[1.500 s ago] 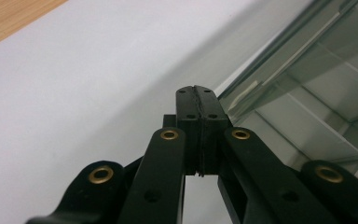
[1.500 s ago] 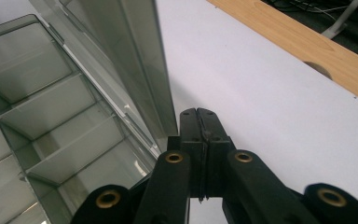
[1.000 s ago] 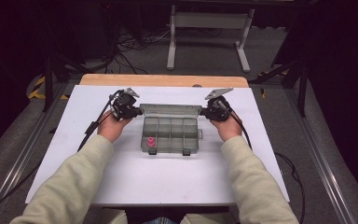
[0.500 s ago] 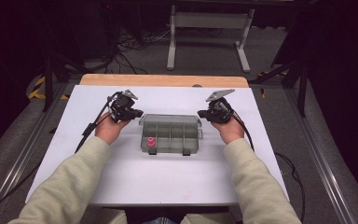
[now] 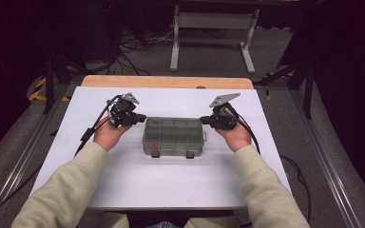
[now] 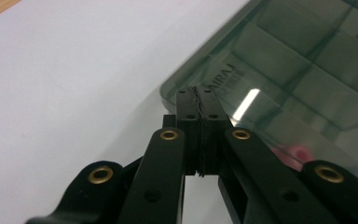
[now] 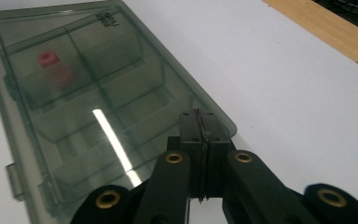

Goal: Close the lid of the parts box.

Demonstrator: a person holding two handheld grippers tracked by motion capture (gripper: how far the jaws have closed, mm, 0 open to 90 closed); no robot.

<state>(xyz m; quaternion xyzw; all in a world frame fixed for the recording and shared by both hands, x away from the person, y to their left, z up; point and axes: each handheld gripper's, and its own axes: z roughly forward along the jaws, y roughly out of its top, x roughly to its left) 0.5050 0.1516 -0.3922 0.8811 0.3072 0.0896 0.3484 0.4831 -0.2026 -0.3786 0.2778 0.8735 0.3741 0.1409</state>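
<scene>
A smoky see-through compartment box (image 5: 173, 137) lies in the middle of the white table with its lid down flat. A small pink piece (image 5: 155, 142) sits inside, in a front left cell. My left gripper (image 5: 142, 117) is shut, with nothing between its jaws, its tips at the box's far left corner. My right gripper (image 5: 203, 121) is shut too, at the far right corner. The left gripper view has the closed tips (image 6: 196, 91) over the lid's corner (image 6: 298, 60) and the pink piece (image 6: 291, 151) under the lid. The right gripper view has the tips (image 7: 197, 113) at the lid's edge (image 7: 88, 107), with the piece (image 7: 49, 58) far off.
Two dark latches (image 5: 155, 154) (image 5: 189, 155) sit on the box's front edge. The white tabletop (image 5: 123, 175) ends in a wooden strip (image 5: 166, 81) at the back. A metal stand (image 5: 209, 28) and cables are on the floor behind.
The box lid, which stood open at the back, has come down and now lies closed. Both grippers stayed at the far corners and followed it down; the right one shifted slightly.
</scene>
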